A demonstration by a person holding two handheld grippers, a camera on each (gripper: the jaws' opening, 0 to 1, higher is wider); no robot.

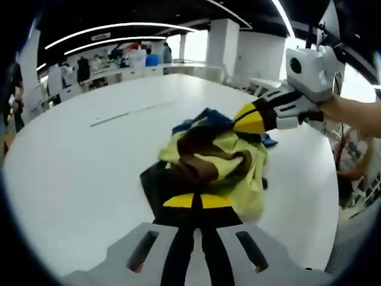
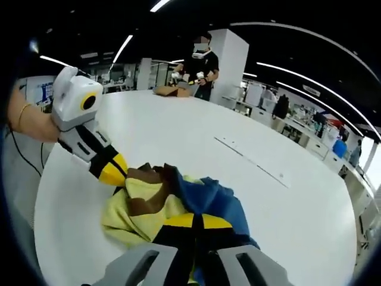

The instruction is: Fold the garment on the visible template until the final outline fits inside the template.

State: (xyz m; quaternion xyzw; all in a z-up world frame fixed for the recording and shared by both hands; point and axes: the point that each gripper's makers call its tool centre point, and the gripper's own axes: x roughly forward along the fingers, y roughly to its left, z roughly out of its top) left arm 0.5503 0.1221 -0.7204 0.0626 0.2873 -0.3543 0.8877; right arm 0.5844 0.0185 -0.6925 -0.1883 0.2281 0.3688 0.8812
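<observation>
On the white table (image 1: 77, 155), the 2 grippers, left (image 1: 196, 201) and right (image 2: 193, 221), were each clamped shut on the crumpled yellow, brown and blue garment (image 1: 223, 161).

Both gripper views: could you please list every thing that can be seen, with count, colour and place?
garment: one, yellow, brown and blue, bunched on the table.
table: one, white, under the garment.
strip: one, pale, on the table beyond the garment.
person: one, black clothes, at the table's far side.
left gripper: one, black and yellow jaws, shut on the garment.
right gripper: one, black and yellow jaws, shut on the garment.
</observation>
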